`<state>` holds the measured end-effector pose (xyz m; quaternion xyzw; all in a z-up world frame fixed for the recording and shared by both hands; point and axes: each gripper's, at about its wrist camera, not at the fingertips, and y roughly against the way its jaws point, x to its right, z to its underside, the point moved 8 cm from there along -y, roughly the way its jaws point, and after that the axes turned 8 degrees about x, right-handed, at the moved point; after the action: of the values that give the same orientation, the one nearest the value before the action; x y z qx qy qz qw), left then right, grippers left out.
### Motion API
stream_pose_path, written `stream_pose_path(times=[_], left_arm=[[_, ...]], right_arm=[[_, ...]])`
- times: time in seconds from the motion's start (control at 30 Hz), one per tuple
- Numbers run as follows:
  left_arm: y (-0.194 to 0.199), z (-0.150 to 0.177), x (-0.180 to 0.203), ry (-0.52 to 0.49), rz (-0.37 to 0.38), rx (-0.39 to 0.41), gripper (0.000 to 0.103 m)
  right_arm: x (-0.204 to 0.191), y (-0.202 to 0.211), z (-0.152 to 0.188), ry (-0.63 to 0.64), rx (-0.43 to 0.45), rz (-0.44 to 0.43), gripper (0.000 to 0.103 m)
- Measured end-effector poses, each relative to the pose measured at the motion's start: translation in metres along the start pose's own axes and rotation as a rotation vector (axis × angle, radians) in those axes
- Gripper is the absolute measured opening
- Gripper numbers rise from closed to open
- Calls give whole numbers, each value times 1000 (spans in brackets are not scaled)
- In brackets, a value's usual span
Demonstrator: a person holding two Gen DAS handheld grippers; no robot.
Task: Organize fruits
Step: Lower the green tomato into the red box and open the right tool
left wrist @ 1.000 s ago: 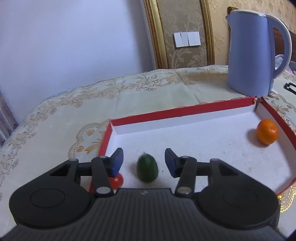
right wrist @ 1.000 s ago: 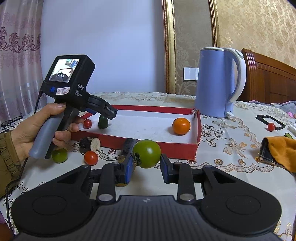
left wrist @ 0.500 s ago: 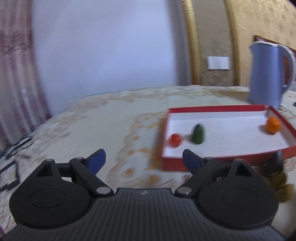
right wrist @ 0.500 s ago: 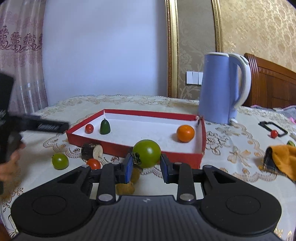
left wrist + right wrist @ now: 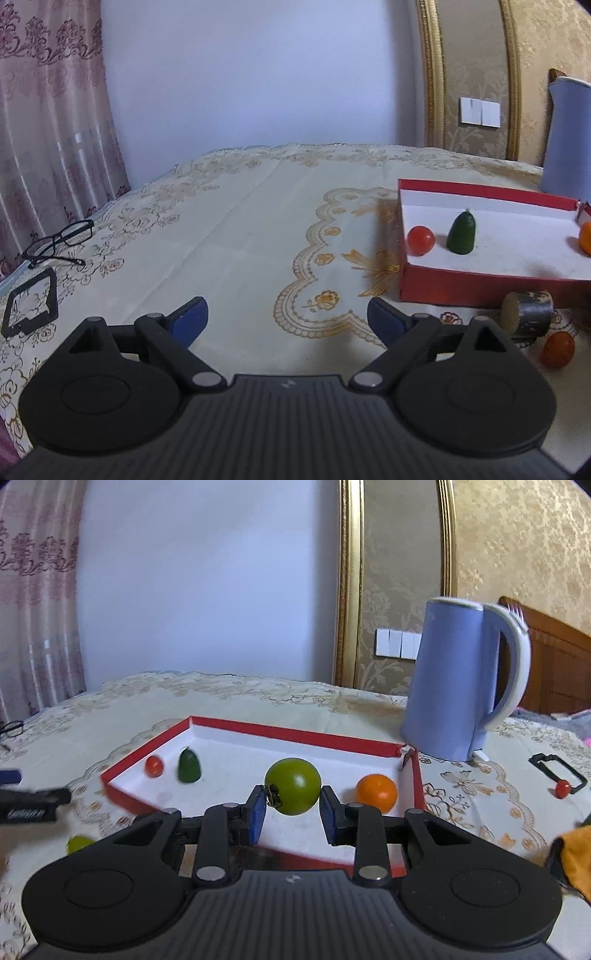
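My right gripper (image 5: 292, 797) is shut on a round green tomato (image 5: 293, 784) and holds it over the near part of the red tray (image 5: 295, 734). An orange (image 5: 376, 793), a dark green fruit piece (image 5: 189, 766) and a small red tomato (image 5: 154, 766) lie in the tray. My left gripper (image 5: 284, 310) hovers over bare tablecloth left of the tray (image 5: 480, 291); its jaws are opening wide with nothing between them. From there I see the red tomato (image 5: 421, 240) and the dark green piece (image 5: 461, 234).
A blue kettle (image 5: 454, 679) stands behind the tray's far right corner. In front of the tray lie a dark cylinder piece (image 5: 532, 314), a small red-orange tomato (image 5: 557, 349) and a small green fruit (image 5: 79, 843). Glasses (image 5: 59, 243) lie far left. An orange cloth (image 5: 576, 853) sits right.
My left gripper let go of the dark green piece in the tray, opened wide and drew back to the left. My right gripper carried the green tomato forward over the tray.
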<state>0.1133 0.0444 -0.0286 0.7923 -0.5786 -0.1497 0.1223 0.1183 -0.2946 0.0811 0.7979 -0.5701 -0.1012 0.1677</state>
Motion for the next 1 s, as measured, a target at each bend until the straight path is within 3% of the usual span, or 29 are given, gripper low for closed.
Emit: stream_pose_path(times=[0.43, 1.0], left_arm=[[-1, 1, -9, 13, -64, 13, 99], [0, 1, -9, 10, -74, 16, 101]], right_arm=[[25, -91, 5, -12, -145, 103, 31], [22, -105, 14, 20, -190, 123, 31]])
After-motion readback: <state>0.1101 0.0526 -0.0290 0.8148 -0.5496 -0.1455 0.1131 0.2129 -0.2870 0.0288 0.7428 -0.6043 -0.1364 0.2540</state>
